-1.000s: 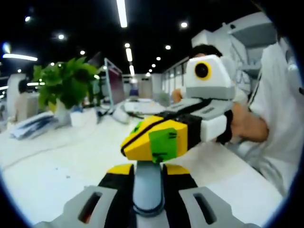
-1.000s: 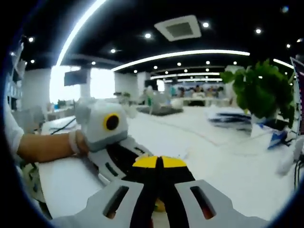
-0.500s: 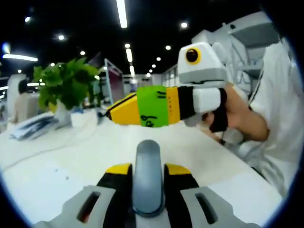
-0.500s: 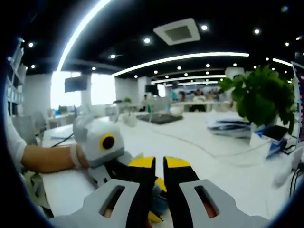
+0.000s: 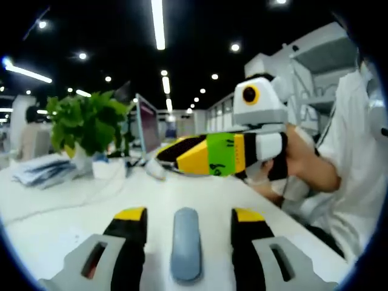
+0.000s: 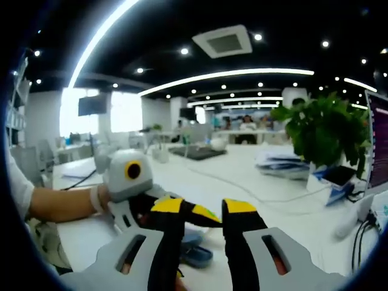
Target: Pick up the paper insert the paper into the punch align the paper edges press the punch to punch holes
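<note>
1. Left gripper view: the left gripper (image 5: 189, 218) has its jaws spread wide over the white table (image 5: 73, 206), the blue-grey punch (image 5: 185, 242) lying between them; the right gripper (image 5: 182, 159) hangs beyond the punch.
2. Right gripper view: the right gripper (image 6: 205, 209) is spread too, with the punch (image 6: 195, 253) low between its jaws and the left gripper (image 6: 142, 203) beside it.

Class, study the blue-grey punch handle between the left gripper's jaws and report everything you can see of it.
The punch handle is a narrow, rounded blue-grey bar, smooth and plastic-looking, running away from the camera over the white table. It lies centred in the left gripper, whose yellow-tipped jaws stand open on either side with a clear gap, so nothing grips it. Its near end dips out of sight between the jaws. In the right gripper view a blue part shows, blurred.
</note>
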The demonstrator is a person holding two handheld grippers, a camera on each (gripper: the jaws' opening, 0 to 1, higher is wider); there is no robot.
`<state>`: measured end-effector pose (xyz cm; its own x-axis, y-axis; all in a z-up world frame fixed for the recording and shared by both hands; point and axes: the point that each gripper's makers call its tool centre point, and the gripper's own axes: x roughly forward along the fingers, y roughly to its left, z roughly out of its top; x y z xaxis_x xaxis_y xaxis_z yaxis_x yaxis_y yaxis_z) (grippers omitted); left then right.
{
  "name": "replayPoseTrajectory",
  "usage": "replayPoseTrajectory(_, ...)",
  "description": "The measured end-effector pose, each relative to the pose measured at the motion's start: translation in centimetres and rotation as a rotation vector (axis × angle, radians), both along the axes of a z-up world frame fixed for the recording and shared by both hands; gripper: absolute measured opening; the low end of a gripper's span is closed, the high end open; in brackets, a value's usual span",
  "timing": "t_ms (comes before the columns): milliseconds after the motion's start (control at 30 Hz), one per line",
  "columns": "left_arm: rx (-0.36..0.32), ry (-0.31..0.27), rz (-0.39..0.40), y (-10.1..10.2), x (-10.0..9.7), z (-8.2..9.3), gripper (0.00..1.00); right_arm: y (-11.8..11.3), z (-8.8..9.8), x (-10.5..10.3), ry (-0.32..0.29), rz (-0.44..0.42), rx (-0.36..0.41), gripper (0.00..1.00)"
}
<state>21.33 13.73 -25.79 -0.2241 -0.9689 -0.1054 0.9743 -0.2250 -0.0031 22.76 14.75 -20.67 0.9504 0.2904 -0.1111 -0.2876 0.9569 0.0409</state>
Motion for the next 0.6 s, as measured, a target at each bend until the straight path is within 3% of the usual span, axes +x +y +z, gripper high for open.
replayPoseTrajectory(133, -0.017, 0.013, 0.017, 1.0, 0.3, 0.9, 0.68, -1.1, 0.1, -1.1, -0.002, -0.022, 0.031, 0.31)
replayPoseTrajectory(367, -0.049, 0.020, 0.072, 3.0, 1.4, 2.0, 0.72, -2.8, -1.0, -3.5, 0.017, -0.047, 0.052, 0.34)
replayPoseTrajectory(500, -0.048, 0.044, 0.182, 5.2, 3.3, 2.1, 0.71, -3.3, -1.5, -4.8, 0.028, -0.055, 0.079, 0.35)
replayPoseTrajectory(533, -0.070, 0.072, 0.197, 6.1, 3.5, 2.4, 0.71, -3.3, -1.6, -5.0, 0.024, -0.055, 0.075, 0.35)
replayPoseTrajectory(600, -0.070, 0.076, 0.199, 7.6, 3.5, 2.4, 0.72, -3.3, -1.9, -5.2, 0.027, -0.042, 0.076, 0.35)
